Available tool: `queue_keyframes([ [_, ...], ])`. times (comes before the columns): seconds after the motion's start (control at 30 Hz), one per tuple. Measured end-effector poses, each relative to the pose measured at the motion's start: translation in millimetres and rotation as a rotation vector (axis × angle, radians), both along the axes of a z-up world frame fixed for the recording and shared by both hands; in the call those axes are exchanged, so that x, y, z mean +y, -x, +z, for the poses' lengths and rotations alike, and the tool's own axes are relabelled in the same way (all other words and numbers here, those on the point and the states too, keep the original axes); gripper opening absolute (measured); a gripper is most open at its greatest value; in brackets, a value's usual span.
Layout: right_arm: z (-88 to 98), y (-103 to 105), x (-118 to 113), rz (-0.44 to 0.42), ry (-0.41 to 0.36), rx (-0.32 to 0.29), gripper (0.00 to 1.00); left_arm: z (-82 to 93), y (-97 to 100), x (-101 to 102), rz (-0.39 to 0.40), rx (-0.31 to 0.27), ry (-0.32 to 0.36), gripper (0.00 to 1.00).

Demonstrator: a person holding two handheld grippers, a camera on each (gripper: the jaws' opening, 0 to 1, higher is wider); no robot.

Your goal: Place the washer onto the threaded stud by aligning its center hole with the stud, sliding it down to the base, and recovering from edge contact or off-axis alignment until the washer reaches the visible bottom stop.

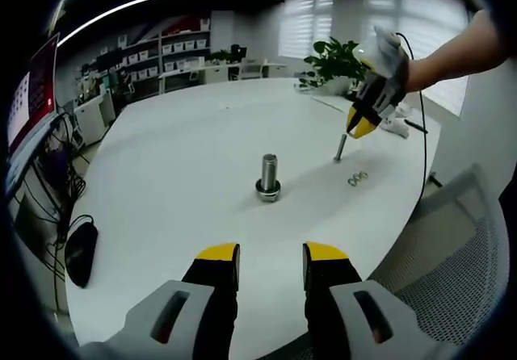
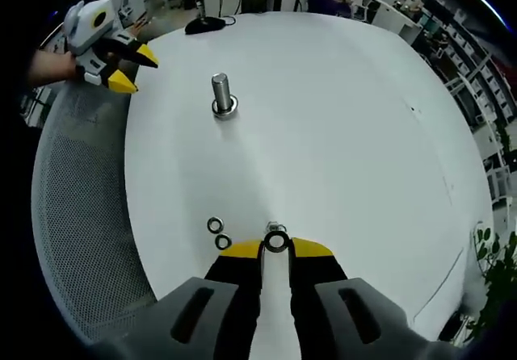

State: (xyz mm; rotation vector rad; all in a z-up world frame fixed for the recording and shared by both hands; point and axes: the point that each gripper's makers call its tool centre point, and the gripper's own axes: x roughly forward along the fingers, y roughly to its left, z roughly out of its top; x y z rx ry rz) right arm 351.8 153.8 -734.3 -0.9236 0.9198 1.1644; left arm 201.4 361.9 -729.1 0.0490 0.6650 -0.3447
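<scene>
Over on the left, the left gripper [image 2: 129, 68] is held with its jaws spread, nothing in them. Mid-table, the big threaded stud [image 2: 220, 94] is stood upright. Further right, a washer [image 2: 276, 241] is pinched by the right gripper [image 2: 276, 249], two spare washers [image 2: 218, 232] just beside.

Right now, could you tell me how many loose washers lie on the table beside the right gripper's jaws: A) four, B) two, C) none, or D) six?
B: in the right gripper view, two loose washers lie on the white table just left of the right gripper, which is on a third washer.
</scene>
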Motion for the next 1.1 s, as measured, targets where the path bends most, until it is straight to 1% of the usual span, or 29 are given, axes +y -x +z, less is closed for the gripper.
queue_keyframes([
  [0.37, -4.7, -4.2, 2.5, 0.014, 0.015, -0.009, 0.14, 0.4, 0.1, 0.1, 0.0, -0.001, -0.003, 0.29],
  [0.67, -9.7, -4.7, 5.1, 0.013, 0.022, 0.006, 0.14, -0.9, 0.2, 0.6, 0.002, 0.003, -0.005, 0.29],
  [0.83, -18.1, -5.3, 6.0, 0.016, 0.041, 0.015, 0.14, -2.4, 0.2, 1.2, 0.001, 0.006, -0.01, 0.29],
  [0.9, -22.0, -5.7, 5.8, 0.01, 0.044, 0.023, 0.14, -4.6, 0.8, 2.0, 0.004, 0.019, -0.007, 0.29],
  [1.1, -34.0, -6.8, 3.3, -0.004, 0.062, 0.037, 0.14, -3.4, 1.3, 2.2, 0.005, 0.015, -0.01, 0.28],
])
